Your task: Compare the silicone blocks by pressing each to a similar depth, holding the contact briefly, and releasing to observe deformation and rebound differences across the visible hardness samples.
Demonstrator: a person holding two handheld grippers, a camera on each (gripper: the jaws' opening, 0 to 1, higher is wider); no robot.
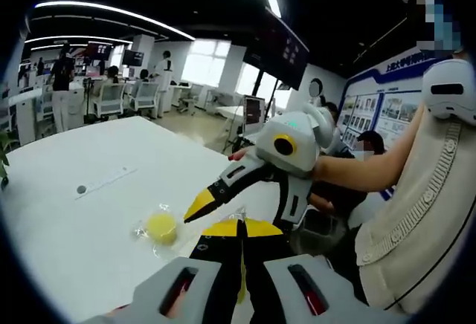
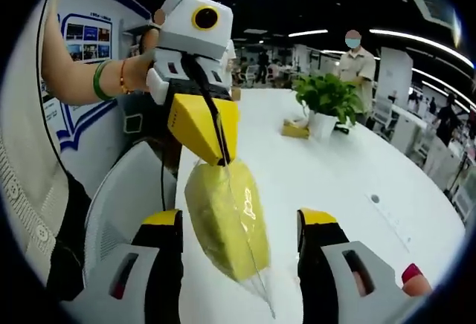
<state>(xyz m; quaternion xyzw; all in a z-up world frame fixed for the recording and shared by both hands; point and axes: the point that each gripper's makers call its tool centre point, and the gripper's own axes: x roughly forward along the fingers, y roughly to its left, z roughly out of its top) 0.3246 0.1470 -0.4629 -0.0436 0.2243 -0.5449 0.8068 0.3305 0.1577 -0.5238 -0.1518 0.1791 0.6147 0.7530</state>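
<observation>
yellow silicone block (image 2: 223, 220) in clear wrap hung pinched by the left gripper (image 2: 212, 146), long axis between the spread right gripper (image 2: 238, 227) jaws.

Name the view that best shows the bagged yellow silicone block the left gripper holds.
Right gripper view: the bagged yellow silicone block hangs broadside, whole, from the shut left gripper. The left gripper view catches a thin yellow sliver of it between its own jaws.

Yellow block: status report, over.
Left gripper shut on the bag of the yellow block, block hanging below it. Right gripper open, jaws either side of the block, not pressing. Nothing in the way.
</observation>
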